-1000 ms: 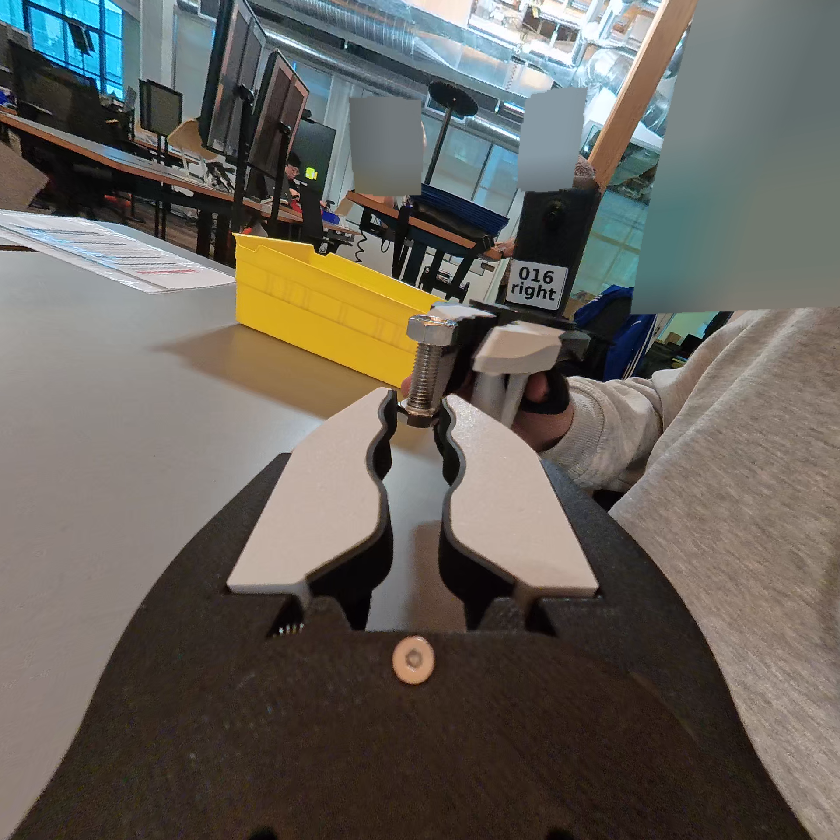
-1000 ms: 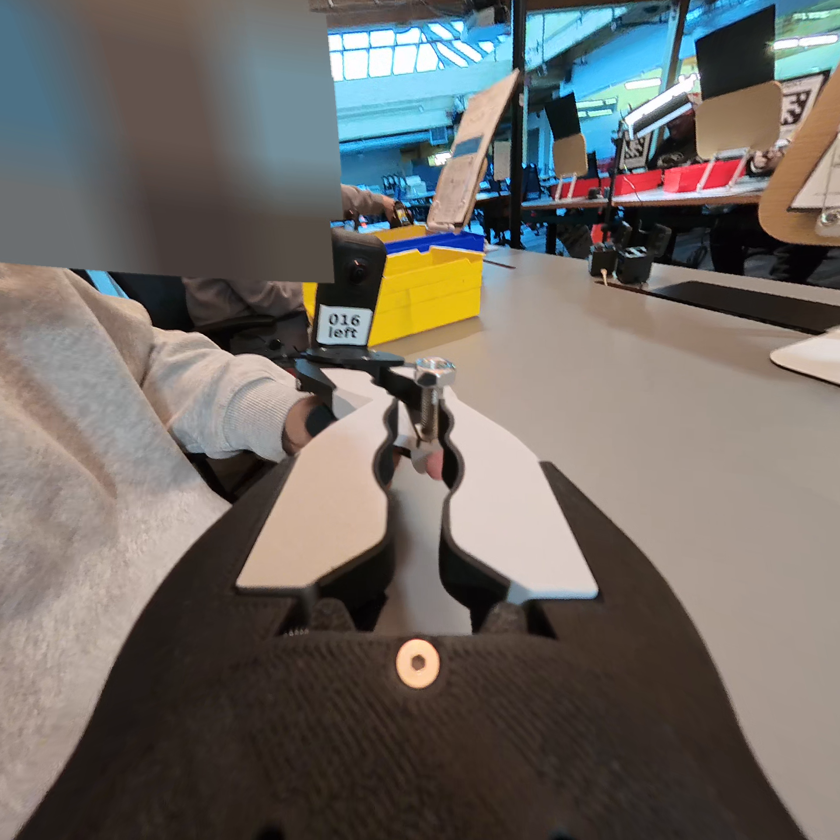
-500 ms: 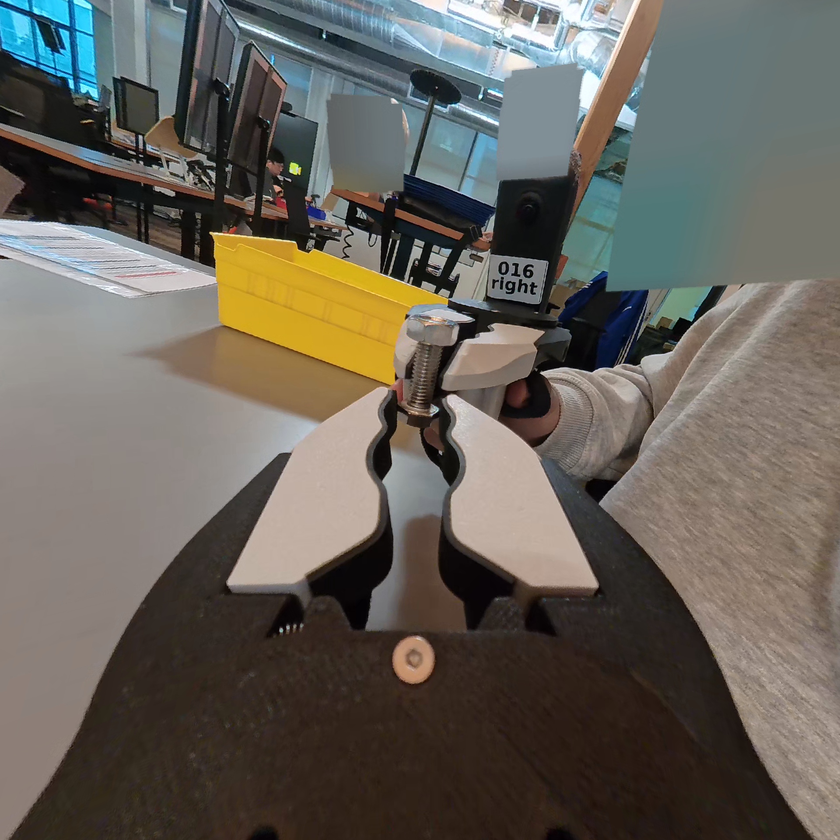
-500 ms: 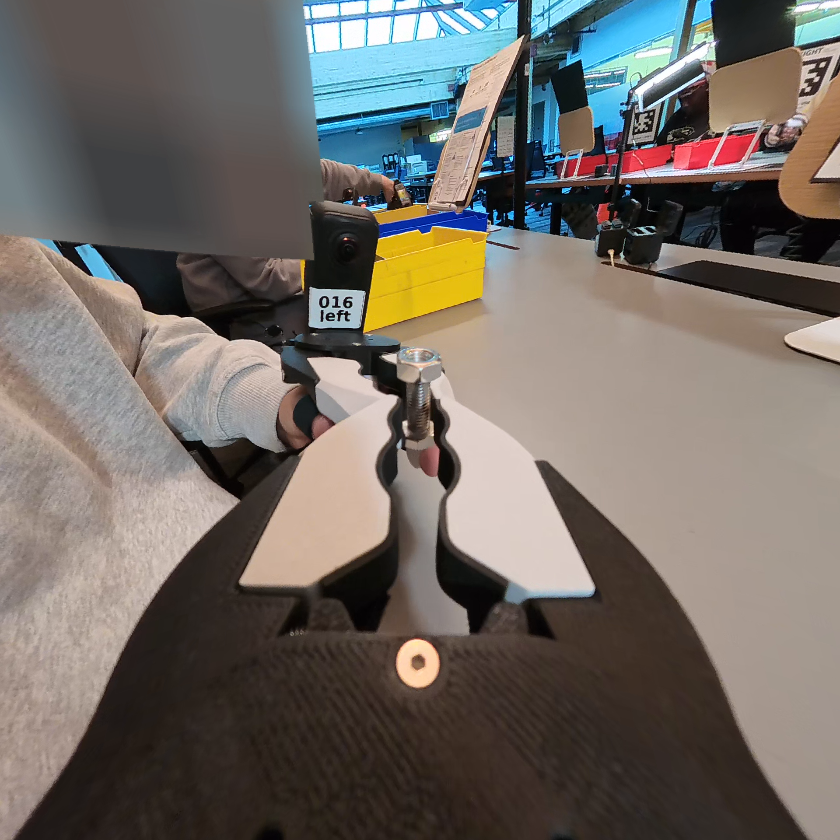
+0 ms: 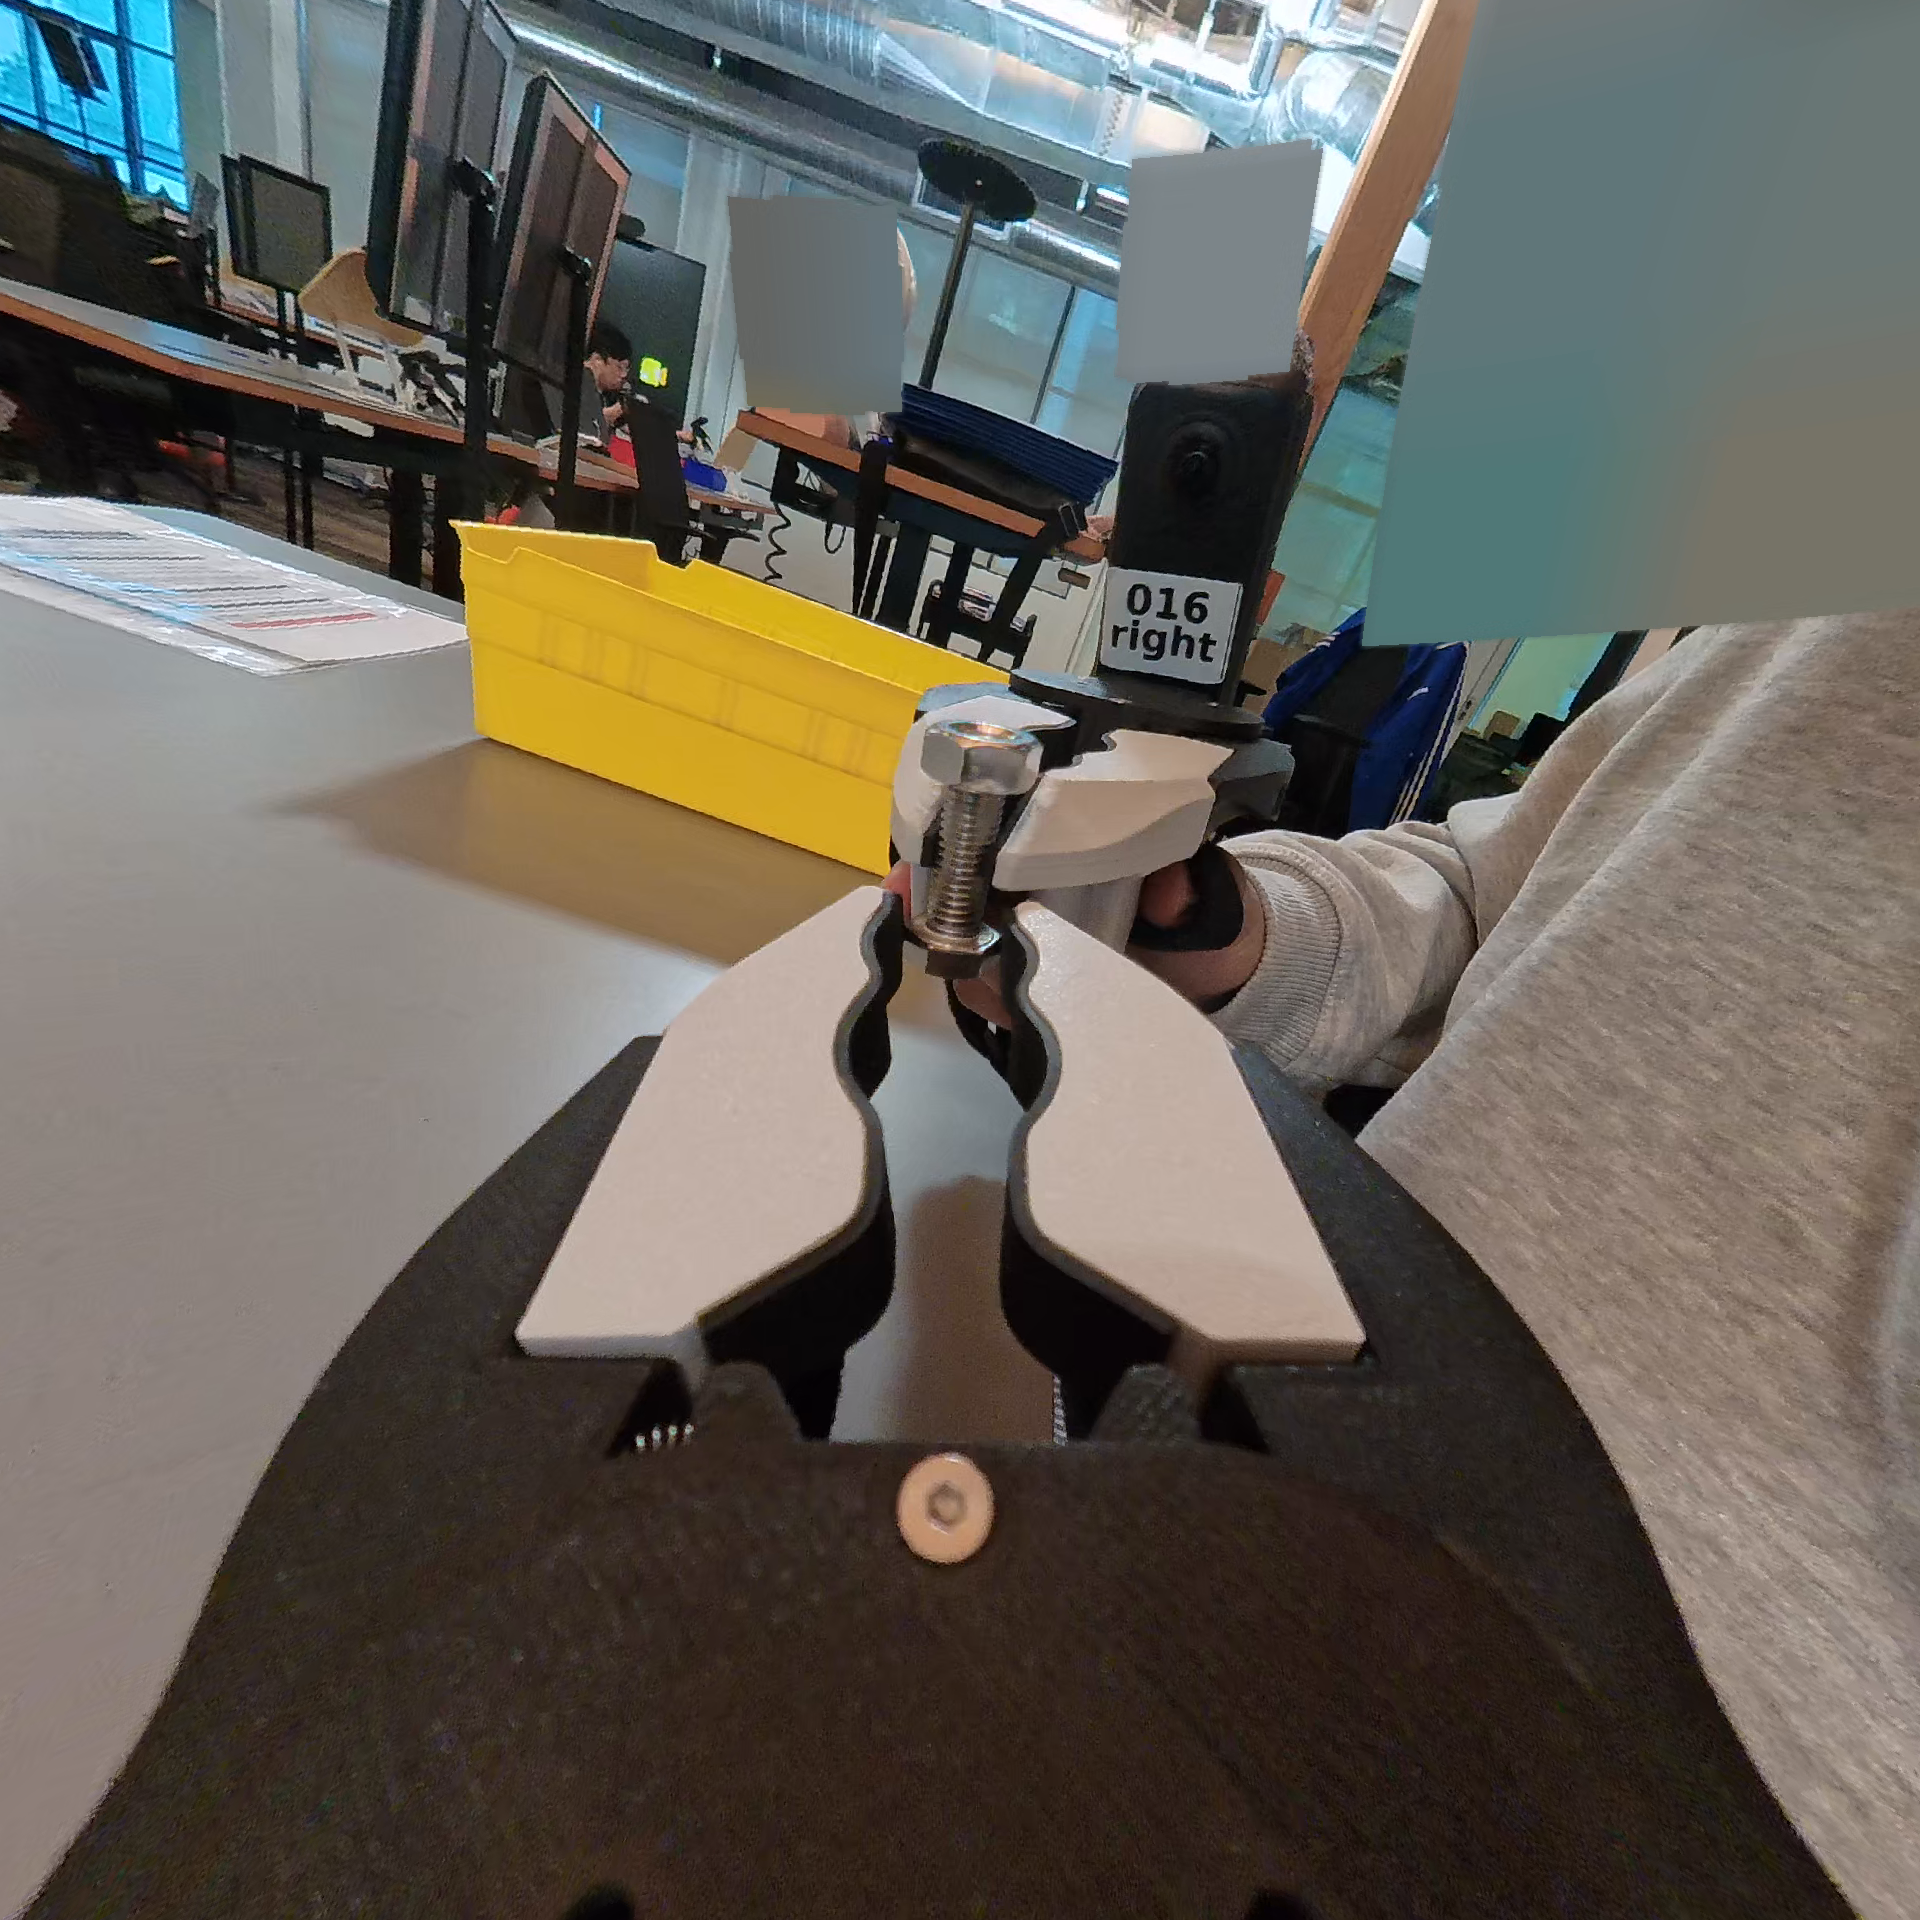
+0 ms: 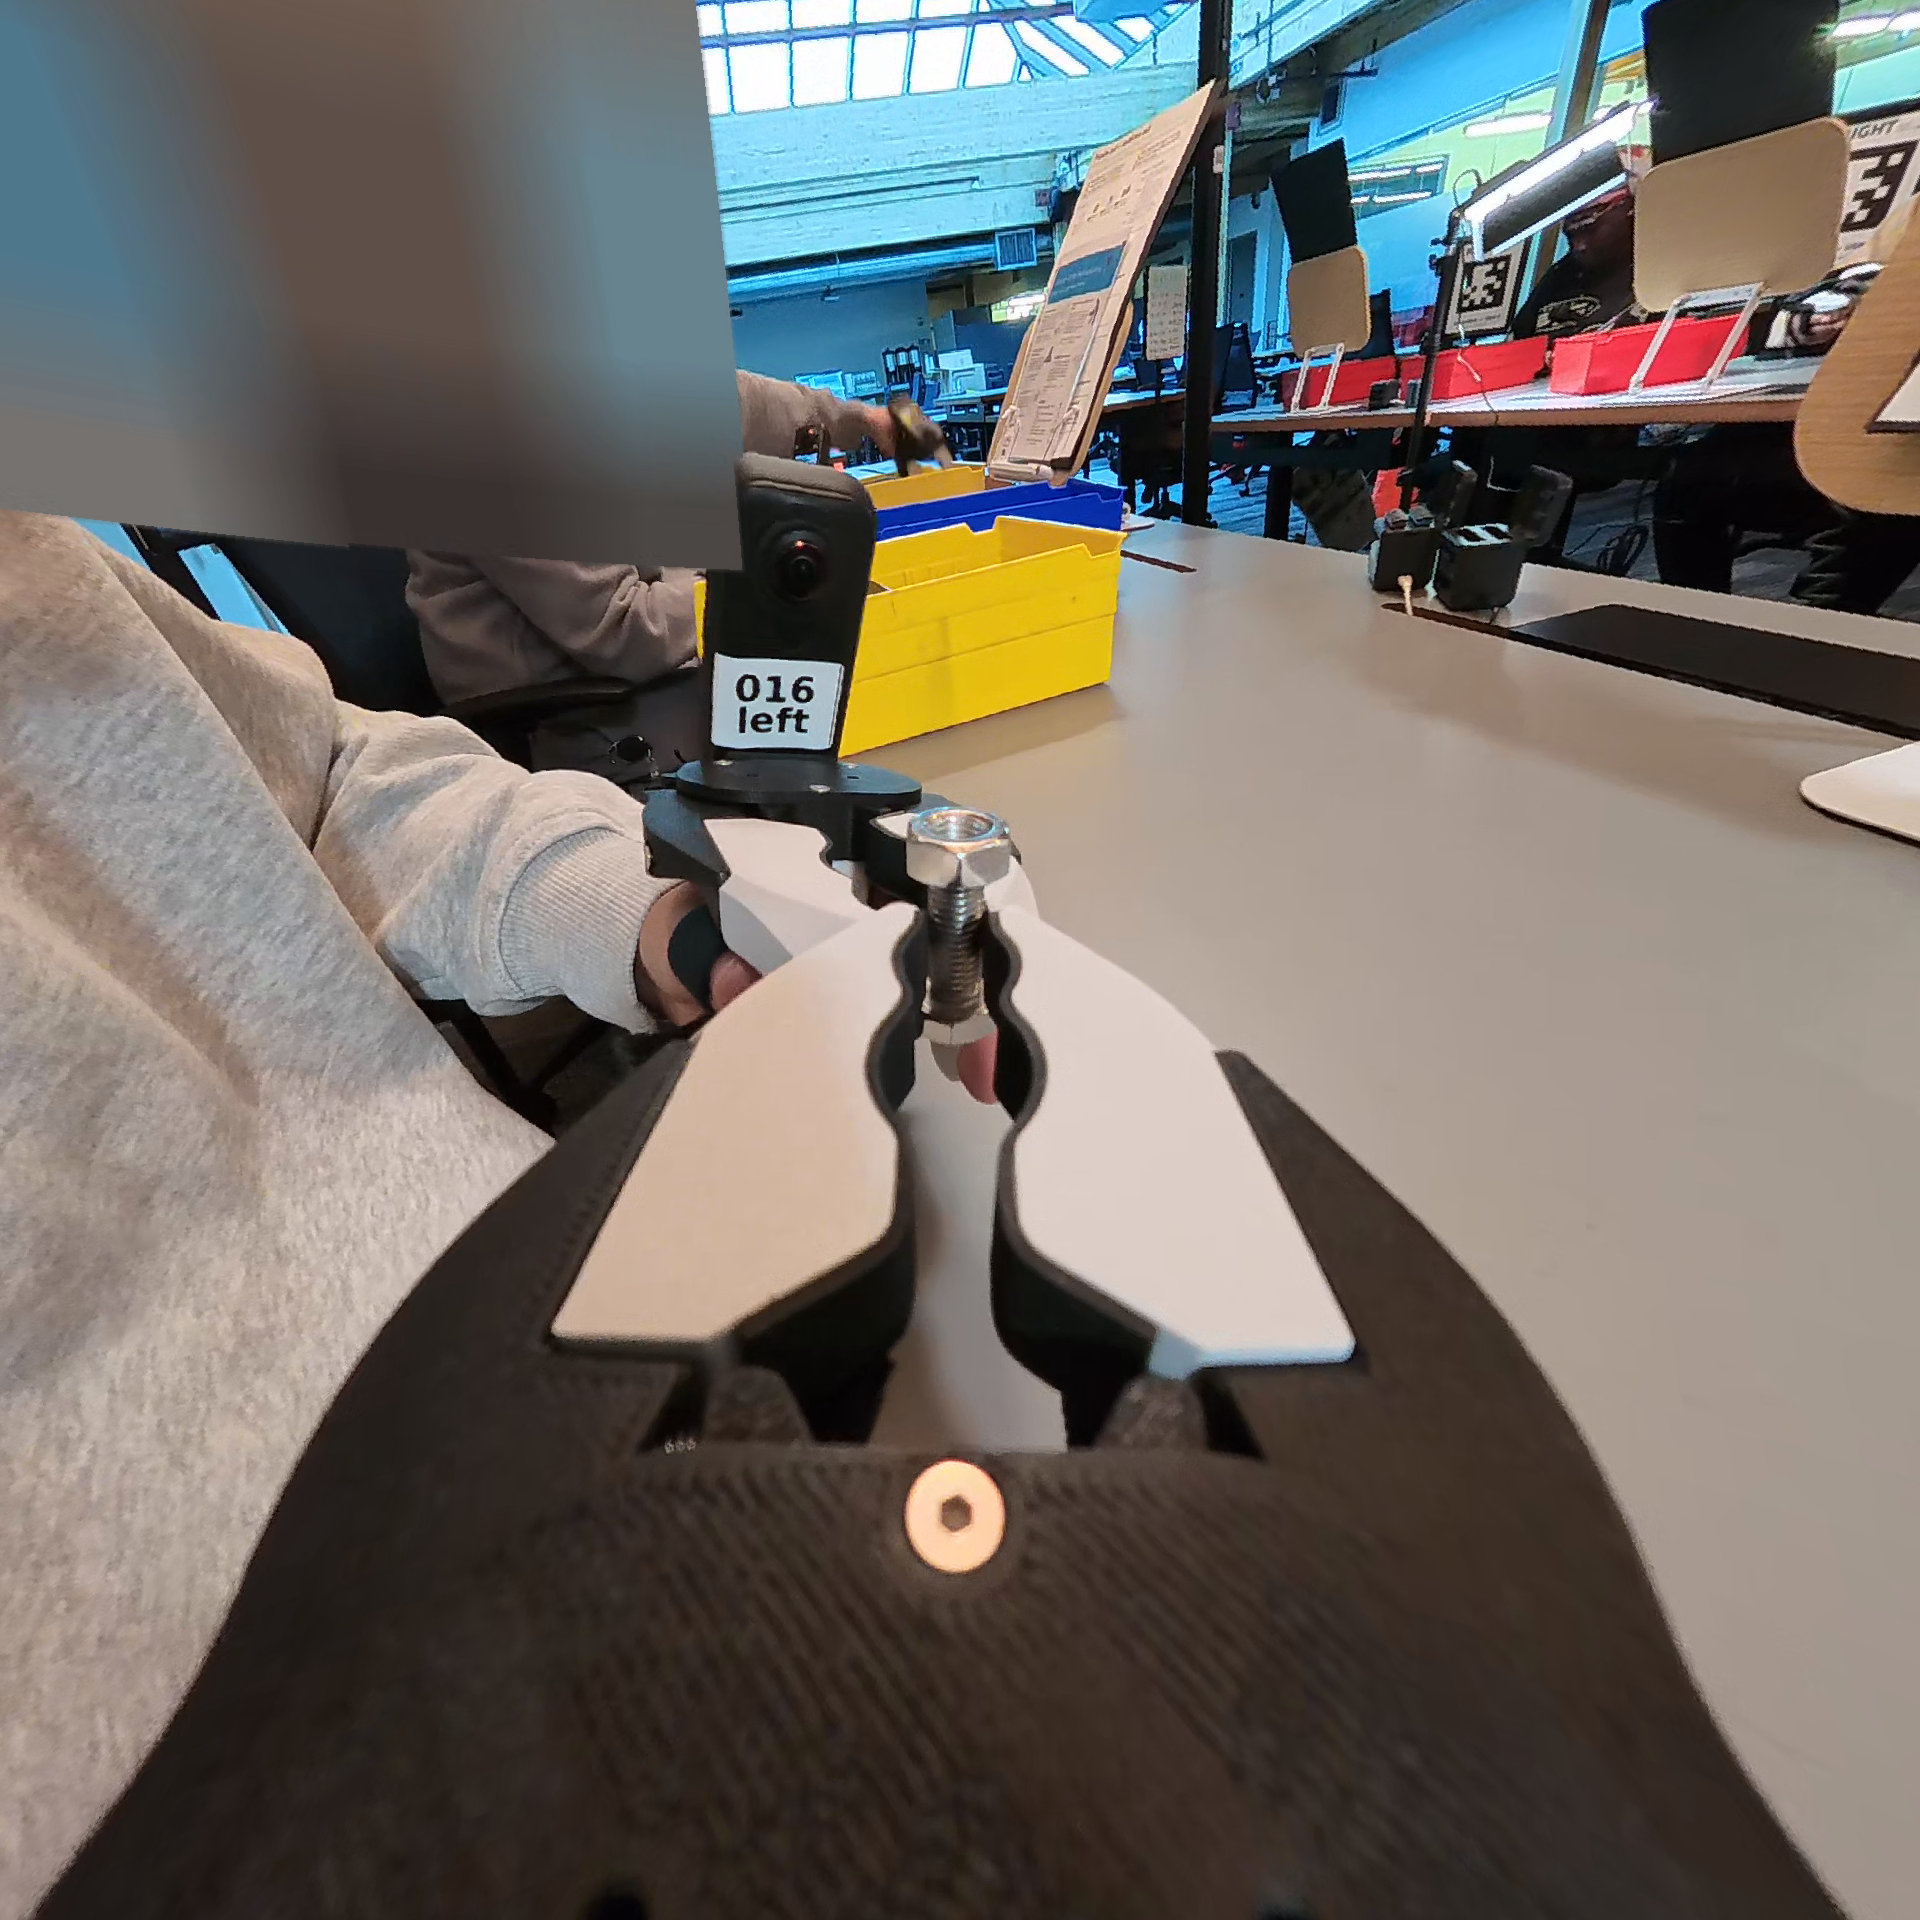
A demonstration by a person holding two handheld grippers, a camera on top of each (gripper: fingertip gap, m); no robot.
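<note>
A steel bolt (image 5: pixel 961 862) is held upright above the grey table (image 5: pixel 260 987), its lower end clamped between the tips of the left gripper (image 5: pixel 951 940). The nut (image 5: pixel 979 750) at its top is pinched by the right gripper (image 6: pixel 954 966) — both are closed tight. A yellow bin (image 5: pixel 665 675) is seen just behind.

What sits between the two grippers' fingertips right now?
An upright bolt: the left gripper pinches its lower end, the right gripper its threaded shank below the nut. Both wrist views show it.
</note>
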